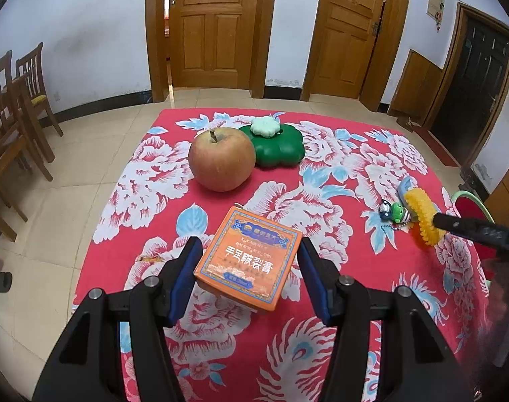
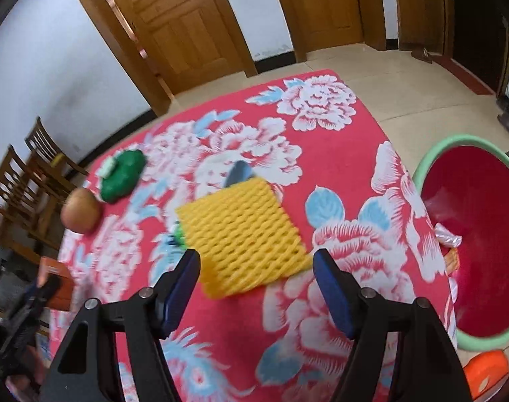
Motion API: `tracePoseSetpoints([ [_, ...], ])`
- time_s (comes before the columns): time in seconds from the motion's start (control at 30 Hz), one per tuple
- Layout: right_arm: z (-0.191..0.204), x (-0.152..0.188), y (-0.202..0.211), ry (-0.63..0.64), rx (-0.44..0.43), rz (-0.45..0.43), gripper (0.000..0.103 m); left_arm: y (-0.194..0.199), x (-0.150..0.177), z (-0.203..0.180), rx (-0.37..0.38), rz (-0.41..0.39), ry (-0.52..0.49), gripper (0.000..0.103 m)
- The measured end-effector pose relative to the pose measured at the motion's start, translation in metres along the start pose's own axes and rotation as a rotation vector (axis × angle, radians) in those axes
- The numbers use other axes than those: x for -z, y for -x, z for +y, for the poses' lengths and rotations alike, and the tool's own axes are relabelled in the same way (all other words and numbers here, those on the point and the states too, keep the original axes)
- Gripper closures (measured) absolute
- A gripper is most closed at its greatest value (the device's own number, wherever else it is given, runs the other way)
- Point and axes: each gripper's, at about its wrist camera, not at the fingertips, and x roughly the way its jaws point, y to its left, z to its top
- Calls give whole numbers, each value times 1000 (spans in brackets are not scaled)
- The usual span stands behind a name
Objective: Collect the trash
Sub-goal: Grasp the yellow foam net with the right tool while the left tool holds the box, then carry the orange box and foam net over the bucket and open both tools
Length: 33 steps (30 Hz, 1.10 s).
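with your right gripper (image 2: 256,279) spread around the yellow foam mesh sleeve (image 2: 242,236) on the floral tablecloth (image 2: 321,127), centre, then close; left gripper (image 1: 251,276) straddles the orange cardboard box (image 1: 249,259), unclenched.

A red tablecloth (image 1: 220,201) printed with white and blue flowers was spread over the table. An apple (image 1: 221,159) stood upright on it, touching a green flower-shaped container (image 1: 281,149) topped by a pale green lid (image 1: 265,126). A small toy keychain (image 1: 393,212) lay near the right edge. Wooden chairs (image 1: 16,107) were seen on the tiled floor (image 1: 86,167), and wooden doors (image 1: 210,26) were set in the far wall.
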Motion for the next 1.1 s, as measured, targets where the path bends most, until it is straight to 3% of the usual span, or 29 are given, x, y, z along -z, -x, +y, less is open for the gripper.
tracePoseSetpoints([
  [0.17, -2, 6, -11, 17, 36, -7, 52, -3, 2, -4, 6, 10, -2, 45],
  [0.33, -3, 8, -12, 44, 4, -14, 80, -4, 3, -14, 19, 12, -11, 45],
  [0.4, -1, 10, -10, 54, -7, -20, 86, -3, 4, -18, 23, 14, -15, 45],
  [0.73, 2, 23, 47, 58, -57, -162, 89, 12, 8, -28, 63, 2, -2, 45],
  [1.1, -36, 55, 110, -85, -75, -291, 88, 39, 12, -61, 144, -26, -28, 45],
])
